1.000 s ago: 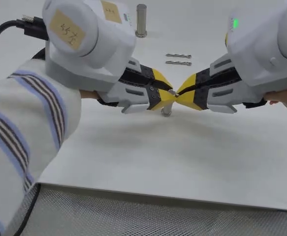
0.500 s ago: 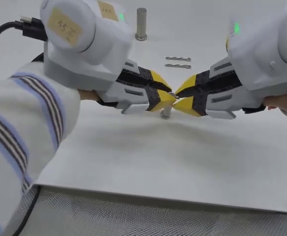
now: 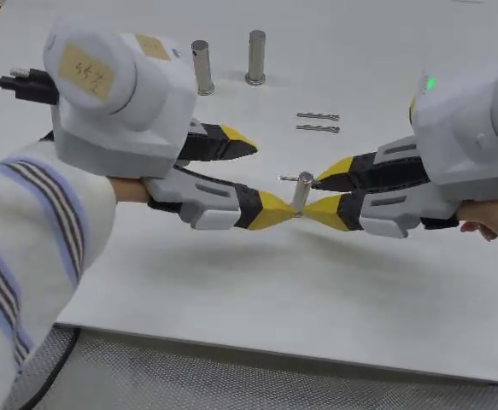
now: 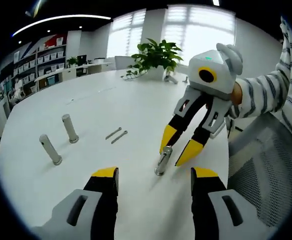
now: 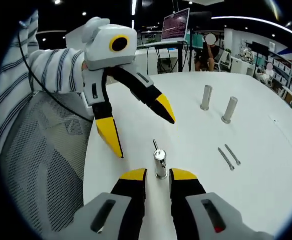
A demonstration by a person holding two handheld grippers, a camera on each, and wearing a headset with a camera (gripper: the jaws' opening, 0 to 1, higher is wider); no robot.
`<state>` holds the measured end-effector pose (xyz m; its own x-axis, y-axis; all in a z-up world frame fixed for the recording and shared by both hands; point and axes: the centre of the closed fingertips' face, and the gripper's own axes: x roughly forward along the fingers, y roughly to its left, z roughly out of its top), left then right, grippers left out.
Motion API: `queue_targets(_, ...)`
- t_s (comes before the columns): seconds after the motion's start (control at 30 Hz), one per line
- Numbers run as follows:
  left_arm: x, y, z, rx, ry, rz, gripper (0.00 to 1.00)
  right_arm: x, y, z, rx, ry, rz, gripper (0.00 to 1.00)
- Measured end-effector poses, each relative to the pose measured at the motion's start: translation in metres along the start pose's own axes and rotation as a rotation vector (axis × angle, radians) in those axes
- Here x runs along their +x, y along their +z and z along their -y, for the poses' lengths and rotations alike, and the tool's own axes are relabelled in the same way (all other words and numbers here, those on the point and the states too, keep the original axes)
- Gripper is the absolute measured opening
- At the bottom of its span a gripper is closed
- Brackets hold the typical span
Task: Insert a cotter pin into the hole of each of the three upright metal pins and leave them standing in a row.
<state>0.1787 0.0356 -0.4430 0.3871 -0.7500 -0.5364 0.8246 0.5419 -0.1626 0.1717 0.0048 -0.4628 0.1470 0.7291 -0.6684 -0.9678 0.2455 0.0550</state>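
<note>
Since 0.5 s ago the left gripper (image 3: 274, 180) let go: its jaws were wide apart, holding nothing. The metal pin (image 3: 301, 192) stood on the table (image 3: 231, 290), a cotter pin (image 3: 288, 178) apparently through its top. The right gripper (image 3: 311, 197) sat narrow around the pin's base; we couldn't tell if it touched. Two bare pins (image 3: 202, 67) (image 3: 256, 56) stood farther back, and spare cotter pins (image 3: 318, 116) (image 3: 318, 129) lay nearer.

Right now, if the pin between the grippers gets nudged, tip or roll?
Likely tips easily: the metal pin is tall and slim on a small base. Probably stiff and heavy for its size; it looks solid metal. Once down it may not roll far, since the cotter pin sticks out sideways near its top.
</note>
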Motion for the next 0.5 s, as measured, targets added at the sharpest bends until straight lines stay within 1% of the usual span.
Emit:
queue_targets(0.03,-0.002,-0.002,0.000,-0.009,-0.002,0.001,0.61,0.001,0.000,0.000,0.003,-0.001,0.002,0.13)
queue_targets(0.1,-0.006,-0.006,0.001,-0.024,-0.011,0.000,0.64,0.002,0.000,0.000,0.010,-0.005,0.005,0.13)
queue_targets(0.17,-0.010,-0.010,0.002,-0.031,-0.007,0.002,0.69,0.003,0.001,-0.001,0.013,-0.005,0.011,0.13)
queue_targets(0.27,-0.014,-0.013,0.007,-0.019,-0.015,0.006,0.83,0.006,0.004,-0.002,0.017,-0.004,0.023,0.13)
queue_targets(0.3,-0.015,-0.013,0.009,-0.022,-0.022,0.011,0.89,0.007,0.005,-0.002,0.017,-0.004,0.023,0.13)
queue_targets(0.33,-0.015,-0.014,0.013,-0.028,-0.034,0.012,0.93,0.009,0.005,-0.003,0.016,-0.002,0.022,0.13)
queue_targets(0.37,-0.016,-0.015,0.017,-0.033,-0.050,0.009,0.95,0.010,0.005,-0.003,0.015,-0.001,0.021,0.12)
queue_targets(0.43,-0.018,-0.018,0.023,-0.022,-0.062,0.004,0.97,0.012,0.005,-0.004,0.014,0.003,0.015,0.12)
queue_targets(0.5,-0.019,-0.019,0.026,-0.021,-0.064,0.003,0.99,0.013,0.005,-0.004,0.010,0.002,0.013,0.11)
